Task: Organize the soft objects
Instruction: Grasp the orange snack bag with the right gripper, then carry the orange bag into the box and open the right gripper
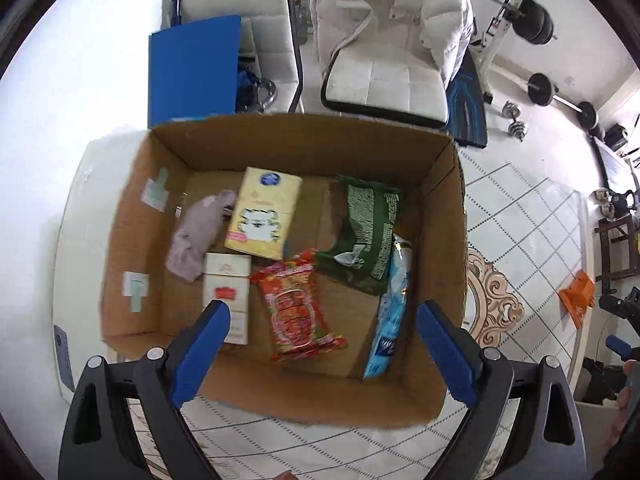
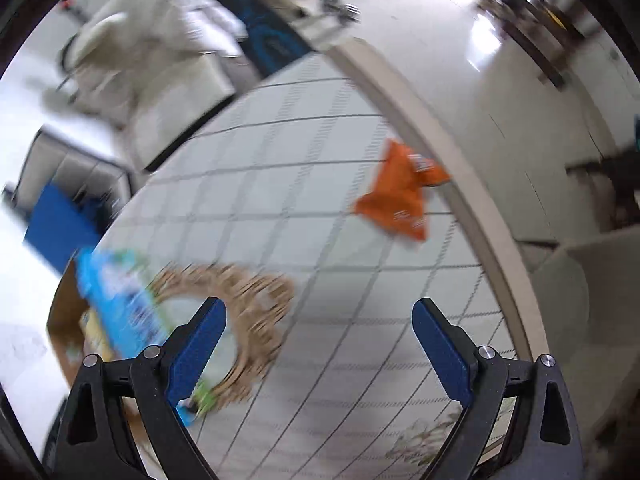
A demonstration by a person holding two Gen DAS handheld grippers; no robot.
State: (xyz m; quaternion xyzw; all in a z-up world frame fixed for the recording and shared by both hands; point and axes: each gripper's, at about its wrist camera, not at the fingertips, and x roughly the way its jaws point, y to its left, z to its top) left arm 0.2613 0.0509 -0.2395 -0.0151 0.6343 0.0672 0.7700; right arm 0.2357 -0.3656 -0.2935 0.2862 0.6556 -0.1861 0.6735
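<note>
left gripper (image 1: 322, 316): showing black frame, blue fingers, silver screws
right gripper (image 2: 318, 314): showing matching black frame, blue fingers, silver screws

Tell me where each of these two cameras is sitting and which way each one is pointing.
Left wrist: on the left gripper, looking down into the cardboard box of packets; its open blue fingers show.
Right wrist: on the right gripper, blurred, looking across the table toward the orange packet; open fingers show.
Shared: the orange packet, the table, the white jacket.
</note>
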